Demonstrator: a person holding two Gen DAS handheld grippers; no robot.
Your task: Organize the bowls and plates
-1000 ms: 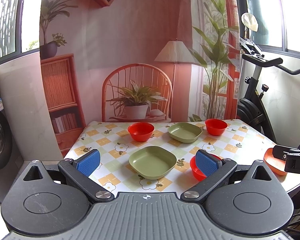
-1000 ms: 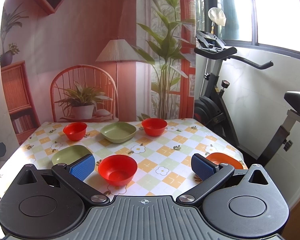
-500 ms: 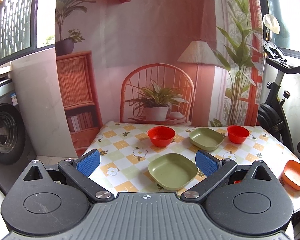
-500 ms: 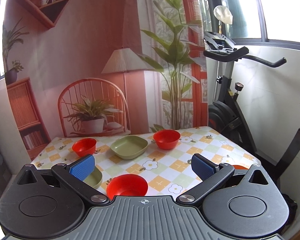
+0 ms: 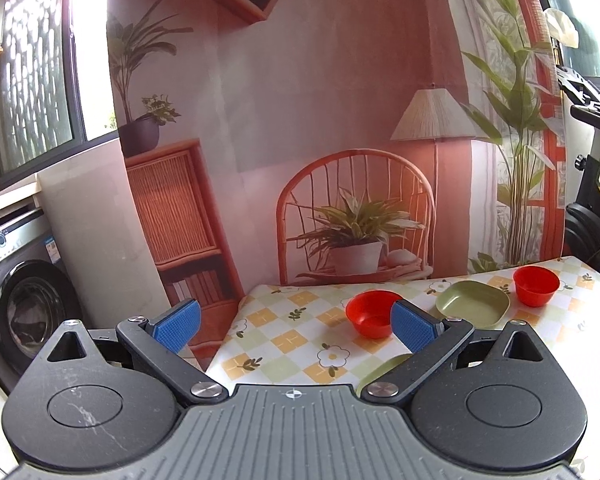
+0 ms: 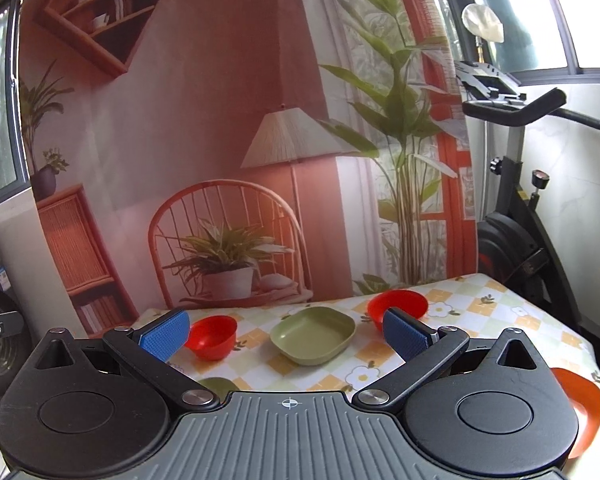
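Both grippers have pulled back and tilted up since a moment ago, so you now see more wall than table, and the near dishes have slid under the tool bodies. Your left gripper (image 5: pixel 296 326) is spread wide with nothing between the pads, and your right gripper (image 6: pixel 286 334) is released and empty too.

Along the back edge of the table (image 6: pixel 512 312) sit a red bowl (image 6: pixel 213 336) toward the left corner, a green plate (image 6: pixel 313 339) in the middle and a second red bowl (image 6: pixel 398 307) toward the right. An orange plate (image 6: pixel 580 408) lies at the near right edge. A sliver of another green plate (image 5: pixel 382 368) peeks out near the front, mostly hidden.

These look like light, stiff plastic pieces with smooth, likely slippery walls, so they should not break but may skate on the cloth. Take each by its rim, one pad inside and one outside, and pinch squarely. The bowls have steeper walls and should offer you a firmer bite than the shallow plates.
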